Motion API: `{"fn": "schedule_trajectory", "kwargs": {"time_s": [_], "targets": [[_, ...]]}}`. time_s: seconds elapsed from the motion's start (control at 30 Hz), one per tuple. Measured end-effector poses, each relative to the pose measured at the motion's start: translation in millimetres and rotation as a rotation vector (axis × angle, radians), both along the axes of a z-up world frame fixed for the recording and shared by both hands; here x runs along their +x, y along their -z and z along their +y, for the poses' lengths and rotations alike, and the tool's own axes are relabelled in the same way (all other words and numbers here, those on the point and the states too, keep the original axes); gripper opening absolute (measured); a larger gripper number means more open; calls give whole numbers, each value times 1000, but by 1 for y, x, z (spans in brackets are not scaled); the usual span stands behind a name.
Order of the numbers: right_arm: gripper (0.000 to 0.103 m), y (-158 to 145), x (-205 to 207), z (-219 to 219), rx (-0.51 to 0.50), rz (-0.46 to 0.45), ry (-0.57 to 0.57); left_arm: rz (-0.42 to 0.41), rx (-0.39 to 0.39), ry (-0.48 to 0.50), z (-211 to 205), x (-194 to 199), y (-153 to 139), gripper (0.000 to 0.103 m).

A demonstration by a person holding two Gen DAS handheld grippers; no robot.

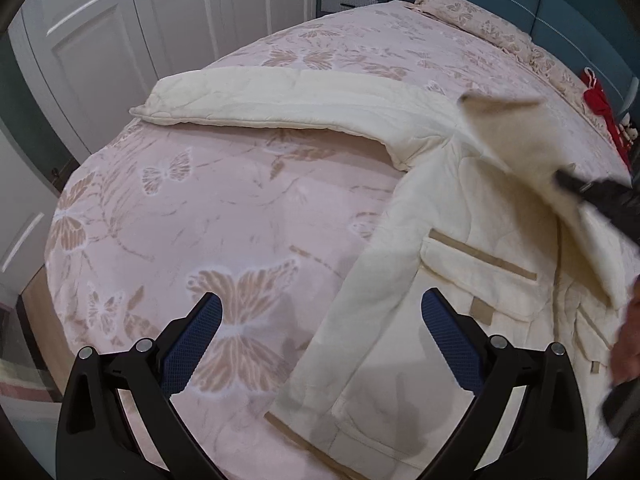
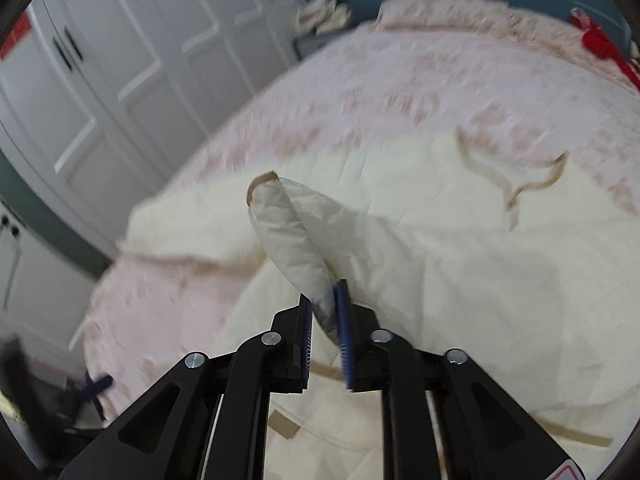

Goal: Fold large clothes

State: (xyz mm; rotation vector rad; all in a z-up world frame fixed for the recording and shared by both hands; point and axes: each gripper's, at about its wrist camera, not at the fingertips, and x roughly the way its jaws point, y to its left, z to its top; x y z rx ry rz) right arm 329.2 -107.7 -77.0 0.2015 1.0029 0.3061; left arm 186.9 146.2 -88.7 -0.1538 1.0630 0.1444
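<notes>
Coat (image 1: 452,264) lies flat on the bed (image 1: 224,208), lower right of the frame. Right gripper (image 2: 325,312) pinches its sleeve (image 2: 292,224), lifted for folding. Left gripper (image 1: 320,340) waits with fingers wide, holding nothing.

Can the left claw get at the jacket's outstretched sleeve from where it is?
Probably yes. The left claw is open and holds nothing, and only bare bedspread lies between it and the sleeve. The right claw grips the other sleeve.

Matt quilted cloth jacket (image 1: 460,248)
</notes>
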Motion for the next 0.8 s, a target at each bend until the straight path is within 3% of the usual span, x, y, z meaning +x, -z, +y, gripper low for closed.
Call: {"fn": "schedule_trajectory", "kwargs": {"time_s": [0.13,0.17,0.23,0.33,0.5,0.6,0.67,0.7,0.73,0.77,0.8], "targets": [[31,39,-13,15,-42,90,-17,-15,-60,31,-5,10,0,98],[33,38,-20,10,-18,92,-15,-17,-87,43,-7,15,1,98],[48,29,-34,-6,24,70,2,-12,-158,59,-12,25,4,98],[62,14,-65,-44,95,6,76,-5,-291,64,-20,45,13,98],[64,15,-122,-159,183,9,383,68,-508,51,-44,86,48,98],[64,32,-145,-228,266,36,582,108,-572,-16,-54,103,66,96],[65,46,-152,-269,356,30,692,119,-564,-54,-57,110,69,94],[65,54,-152,-281,398,31,724,121,-552,-73,-57,113,68,89],[64,63,-150,-294,454,35,749,113,-542,-91,-55,113,65,74],[65,70,-150,-301,487,40,765,74,-538,-94,-53,112,57,48],[65,79,-145,-309,520,50,785,54,-549,-77,-52,110,50,45]]}}
